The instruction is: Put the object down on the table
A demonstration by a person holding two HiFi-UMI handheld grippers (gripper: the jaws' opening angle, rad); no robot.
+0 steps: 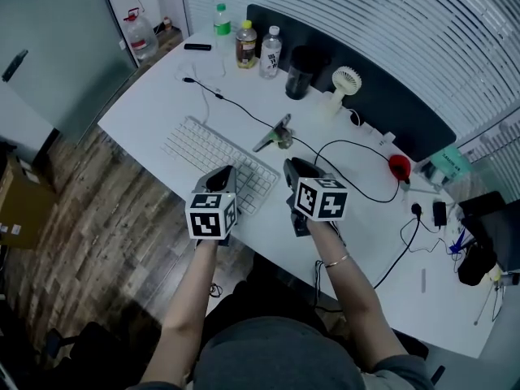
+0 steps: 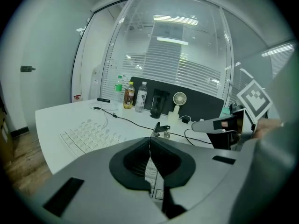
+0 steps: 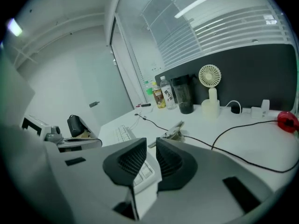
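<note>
Clip (image 1: 275,134) is already lying on the counter (image 1: 162,112) past the keyboard (image 1: 213,162), so you're carrying nothing: left gripper (image 2: 149,143) fingers are sitting closed, right gripper (image 3: 151,148) fingers are standing partly apart, empty.

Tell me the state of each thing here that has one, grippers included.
Left hand-held gripper: jaws shut, empty.
Right hand-held gripper: jaws apart, empty.
Metal clip: lying on the table, unheld.
Three bottles: upright, capped.
Dark cup: upright.
Desk fan: upright.

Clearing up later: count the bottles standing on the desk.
3, in a row at the desk's far edge: green-capped bottle, brown bottle, clear bottle nearest the black cup. None looks hidden.
</note>
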